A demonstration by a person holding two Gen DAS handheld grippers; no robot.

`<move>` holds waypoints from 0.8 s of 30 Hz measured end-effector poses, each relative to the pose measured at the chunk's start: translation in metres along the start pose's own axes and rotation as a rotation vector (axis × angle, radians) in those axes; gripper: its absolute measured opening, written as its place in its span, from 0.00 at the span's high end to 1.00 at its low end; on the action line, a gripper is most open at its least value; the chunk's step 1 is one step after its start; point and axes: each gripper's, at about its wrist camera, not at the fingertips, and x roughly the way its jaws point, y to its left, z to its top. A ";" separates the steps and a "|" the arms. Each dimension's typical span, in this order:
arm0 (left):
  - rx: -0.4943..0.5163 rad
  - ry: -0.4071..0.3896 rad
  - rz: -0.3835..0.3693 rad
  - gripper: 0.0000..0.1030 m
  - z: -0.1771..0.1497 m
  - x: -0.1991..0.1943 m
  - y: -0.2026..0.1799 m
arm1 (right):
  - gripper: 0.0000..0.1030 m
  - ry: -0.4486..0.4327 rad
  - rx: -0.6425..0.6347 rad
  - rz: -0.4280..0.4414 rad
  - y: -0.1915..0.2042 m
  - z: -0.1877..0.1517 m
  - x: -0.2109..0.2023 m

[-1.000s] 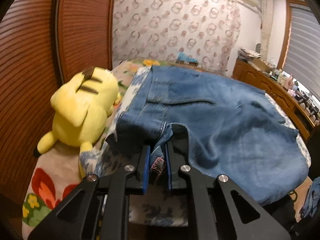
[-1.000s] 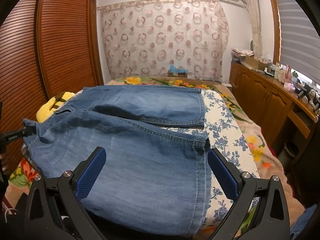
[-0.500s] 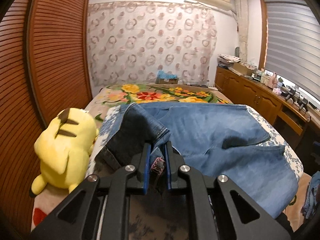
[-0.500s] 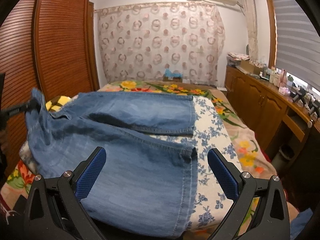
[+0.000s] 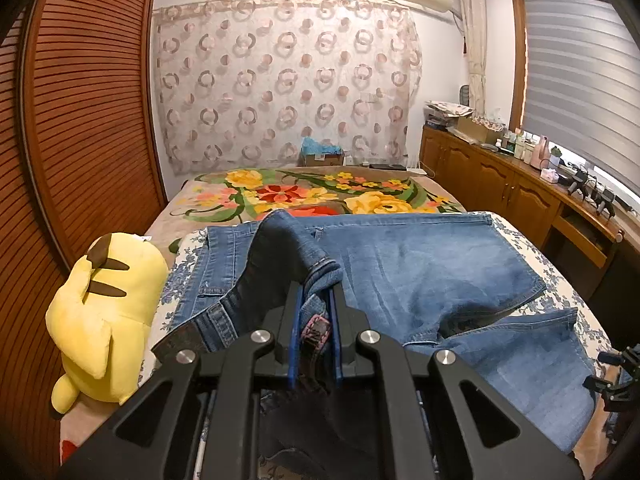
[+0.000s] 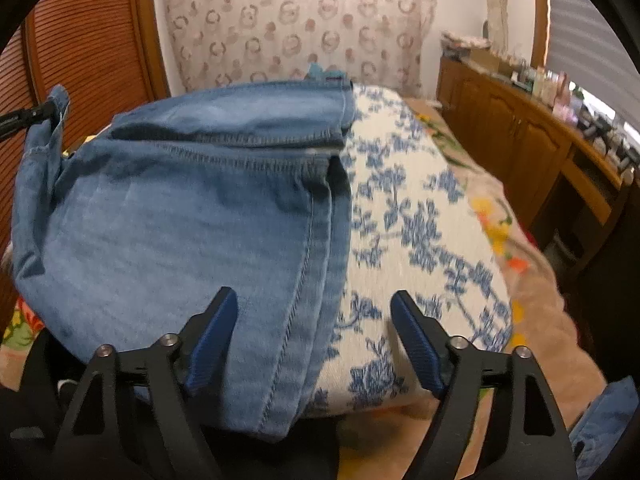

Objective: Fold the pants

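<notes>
Since the earlier frames the left gripper (image 5: 314,300) has carried the waistband corner up and toward the far side, so more of the floral bedspread (image 5: 304,192) shows behind it, and the right gripper (image 6: 314,308) has dropped close over the near leg hem w/ its jaws no longer at full spread.

Pants (image 5: 420,264) lie across the blue-print sheet (image 6: 420,216) on the bed, waist at left by the yellow plush (image 5: 104,312), legs running right. Left jaws are pinched almost shut on the waistband fabric, lifting it off the sheet. Right jaws are closing; the hem edge sits between the pads but they aren't pressing it yet, so nothing held there.

Step in hand, as I read it: first lengthwise fold, i.e. near leg onto far leg. Waist end is secured, hem end is being grabbed.

Next move prob needs the right pads to bite both denim layers at the hem, then both ends lifted together and laid over evenly, seams aligned, w/o dragging the sheet.
</notes>
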 end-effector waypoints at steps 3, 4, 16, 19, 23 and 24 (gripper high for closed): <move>-0.008 0.000 0.004 0.91 0.001 0.001 0.001 | 0.35 0.012 -0.022 -0.006 0.002 -0.005 0.001; -0.010 -0.001 0.006 0.91 0.003 0.001 0.002 | 0.39 0.012 -0.030 -0.004 0.004 -0.005 0.001; -0.047 -0.074 0.011 0.91 0.022 -0.018 0.021 | 0.97 -0.010 -0.100 0.088 0.017 0.020 -0.003; -0.061 -0.099 0.014 0.91 0.030 -0.023 0.028 | 0.97 -0.048 -0.102 0.099 0.014 0.044 -0.011; -0.073 -0.114 0.024 0.91 0.042 -0.021 0.038 | 0.97 -0.110 -0.132 0.080 0.013 0.081 -0.018; -0.070 -0.116 0.030 0.91 0.046 -0.018 0.041 | 0.97 -0.124 -0.136 0.079 0.012 0.092 -0.018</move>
